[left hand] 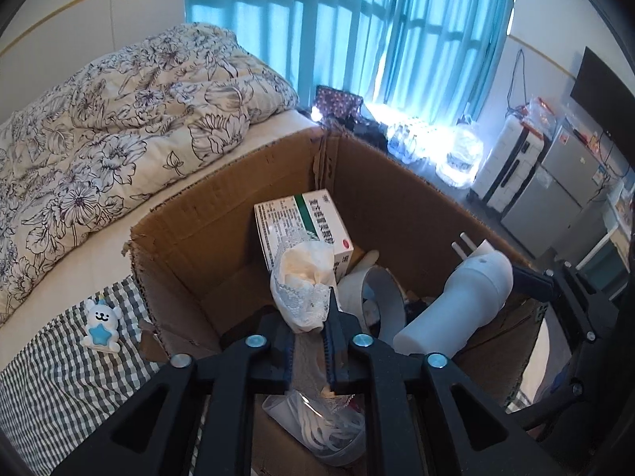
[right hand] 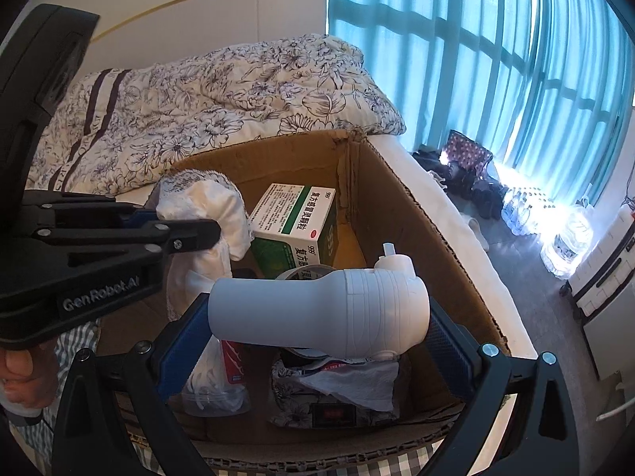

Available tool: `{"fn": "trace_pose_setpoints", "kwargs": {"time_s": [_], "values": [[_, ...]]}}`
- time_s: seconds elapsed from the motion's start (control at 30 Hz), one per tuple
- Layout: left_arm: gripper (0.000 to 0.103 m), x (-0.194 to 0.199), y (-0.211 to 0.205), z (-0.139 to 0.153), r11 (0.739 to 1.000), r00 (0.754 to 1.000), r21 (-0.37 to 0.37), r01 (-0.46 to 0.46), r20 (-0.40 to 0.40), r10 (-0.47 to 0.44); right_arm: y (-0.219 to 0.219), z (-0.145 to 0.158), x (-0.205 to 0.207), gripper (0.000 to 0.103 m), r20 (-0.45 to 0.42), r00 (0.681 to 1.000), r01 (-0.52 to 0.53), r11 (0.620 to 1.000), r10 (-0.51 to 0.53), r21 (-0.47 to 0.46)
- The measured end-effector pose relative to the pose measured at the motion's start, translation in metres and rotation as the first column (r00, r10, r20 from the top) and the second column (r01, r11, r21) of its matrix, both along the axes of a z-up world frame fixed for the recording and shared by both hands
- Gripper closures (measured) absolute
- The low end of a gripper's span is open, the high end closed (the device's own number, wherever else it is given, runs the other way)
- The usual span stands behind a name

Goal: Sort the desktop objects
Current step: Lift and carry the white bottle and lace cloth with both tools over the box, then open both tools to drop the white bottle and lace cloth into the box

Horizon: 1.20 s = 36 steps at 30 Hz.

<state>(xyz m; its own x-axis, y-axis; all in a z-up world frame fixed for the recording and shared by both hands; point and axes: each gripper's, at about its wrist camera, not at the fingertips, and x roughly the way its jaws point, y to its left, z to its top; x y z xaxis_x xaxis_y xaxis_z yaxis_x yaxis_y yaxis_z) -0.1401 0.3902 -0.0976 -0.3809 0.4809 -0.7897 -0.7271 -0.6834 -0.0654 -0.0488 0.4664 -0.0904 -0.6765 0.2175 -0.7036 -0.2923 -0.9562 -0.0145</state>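
My left gripper is shut on a white lace-trimmed cloth, held over an open cardboard box. From the right wrist view the left gripper enters from the left with that white cloth. My right gripper is shut on a white plastic device with plug prongs, lying crosswise between the blue pads above the cardboard box. The same white device shows at the right in the left wrist view. Inside the box lie a green and white medicine box, a tape roll and bagged items.
A bed with a floral duvet lies behind the box. A checked cloth with a small white bear figure sits left of the box. Blue curtains, bottled water and white cabinets stand to the right. A hand grips the left handle.
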Motion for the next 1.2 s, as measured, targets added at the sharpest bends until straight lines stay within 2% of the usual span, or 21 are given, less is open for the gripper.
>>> {"fn": "trace_pose_setpoints", "kwargs": {"time_s": [0.03,0.07,0.1,0.13,0.5,0.6,0.97,1.2], "values": [[0.072,-0.001,0.000,-0.002,1.000,1.000,-0.005,-0.005,0.002,0.005,0.000,-0.001,0.000,0.004,0.001,1.000,0.000,1.000,0.000,-0.001],[0.053,-0.002,-0.001,-0.003,1.000,1.000,-0.007,-0.012,0.005,0.012,-0.001,-0.001,-0.001,0.004,0.003,1.000,0.001,1.000,-0.001,-0.001],[0.039,-0.003,-0.003,-0.002,1.000,1.000,-0.002,-0.024,0.005,0.024,-0.002,-0.001,-0.001,0.004,0.004,1.000,0.002,1.000,-0.002,0.000],[0.037,-0.004,-0.006,-0.001,0.999,0.999,0.007,-0.034,0.002,0.034,-0.002,-0.002,-0.002,0.004,0.006,1.000,0.002,1.000,-0.002,-0.001],[0.031,-0.006,-0.022,0.020,0.997,0.998,0.045,-0.059,-0.027,0.061,-0.013,-0.003,-0.007,0.004,0.028,1.000,0.001,1.000,-0.001,-0.001],[0.031,-0.004,-0.027,0.027,0.996,0.997,0.057,-0.063,-0.036,0.065,-0.018,0.001,-0.006,0.003,0.021,1.000,0.009,1.000,-0.009,0.024],[0.030,0.003,-0.063,0.061,0.989,0.991,0.108,-0.102,-0.077,0.111,-0.040,0.041,0.005,0.003,-0.065,0.998,0.018,0.998,-0.015,0.055],[0.024,0.007,-0.100,0.092,0.979,0.981,0.153,-0.137,-0.113,0.155,-0.065,0.070,0.014,0.003,-0.116,0.993,0.015,0.996,-0.004,0.090]]}}
